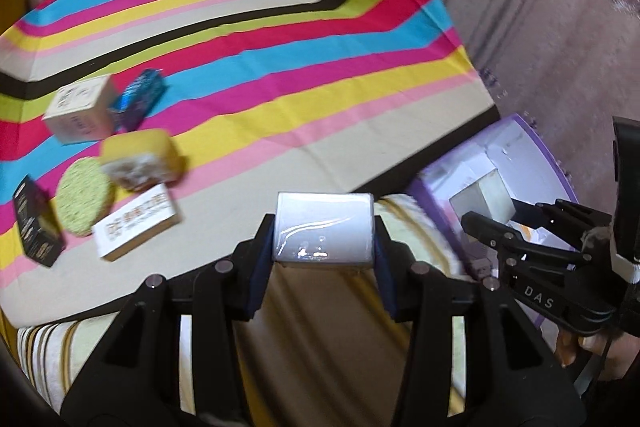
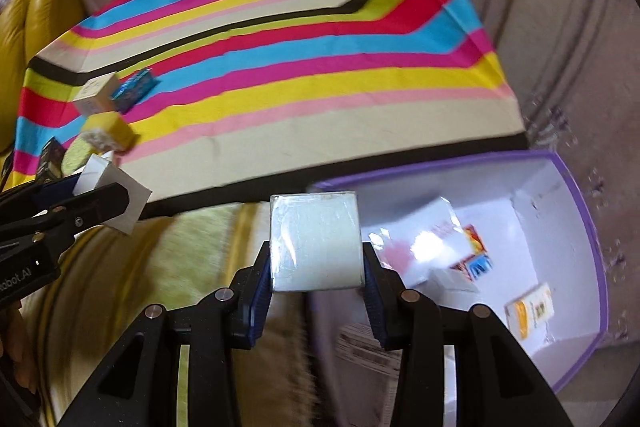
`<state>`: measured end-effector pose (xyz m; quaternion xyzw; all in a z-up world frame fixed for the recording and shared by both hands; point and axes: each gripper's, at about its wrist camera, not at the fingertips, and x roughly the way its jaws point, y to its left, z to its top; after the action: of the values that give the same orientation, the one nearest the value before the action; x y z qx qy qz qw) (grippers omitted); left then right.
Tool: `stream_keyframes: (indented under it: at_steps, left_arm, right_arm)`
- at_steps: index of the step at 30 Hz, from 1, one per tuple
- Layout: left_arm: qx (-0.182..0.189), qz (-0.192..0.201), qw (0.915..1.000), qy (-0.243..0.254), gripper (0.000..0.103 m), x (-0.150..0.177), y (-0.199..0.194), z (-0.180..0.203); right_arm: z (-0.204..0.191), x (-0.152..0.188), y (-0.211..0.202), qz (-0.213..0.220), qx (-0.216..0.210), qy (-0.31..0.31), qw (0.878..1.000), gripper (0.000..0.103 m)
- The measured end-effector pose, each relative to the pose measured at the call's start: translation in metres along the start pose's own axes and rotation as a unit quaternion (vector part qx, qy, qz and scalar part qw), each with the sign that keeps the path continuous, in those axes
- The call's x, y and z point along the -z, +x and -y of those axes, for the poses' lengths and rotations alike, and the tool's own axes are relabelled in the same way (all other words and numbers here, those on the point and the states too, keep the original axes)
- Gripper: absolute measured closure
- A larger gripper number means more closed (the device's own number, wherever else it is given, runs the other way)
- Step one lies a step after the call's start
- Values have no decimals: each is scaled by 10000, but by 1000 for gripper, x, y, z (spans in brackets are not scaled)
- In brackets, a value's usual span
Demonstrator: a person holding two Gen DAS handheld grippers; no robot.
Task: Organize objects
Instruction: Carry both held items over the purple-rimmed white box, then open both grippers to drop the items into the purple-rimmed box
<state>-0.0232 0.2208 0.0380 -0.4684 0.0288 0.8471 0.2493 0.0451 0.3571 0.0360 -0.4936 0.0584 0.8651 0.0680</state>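
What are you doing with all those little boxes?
A person is tidying small boxes off the striped cloth. The left tongs are shut on a silvery wrapped box, the right tongs on a pale wrapped box. A purple-rimmed bin beside the cloth already holds some packets.

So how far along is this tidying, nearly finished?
Roughly midway. Done: a few packets already lie in the purple-rimmed box. In hand: the left hand-held gripper grips a silvery box, the right hand-held gripper a pale wrapped block. Left: about six items still cluster on the striped cloth, including a yellow box.
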Motion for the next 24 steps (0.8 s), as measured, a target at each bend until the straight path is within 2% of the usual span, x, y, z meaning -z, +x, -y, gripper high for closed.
stream_keyframes:
  at_steps: [14, 24]
  left_arm:
    - [539, -287, 9952, 764, 54, -12, 30, 87]
    - [829, -414, 9907, 997, 54, -17, 43, 123]
  right_arm:
    - [77, 21, -8, -23, 400, 625, 9972, 61]
    - [121, 28, -14, 3, 724, 978, 9926, 61]
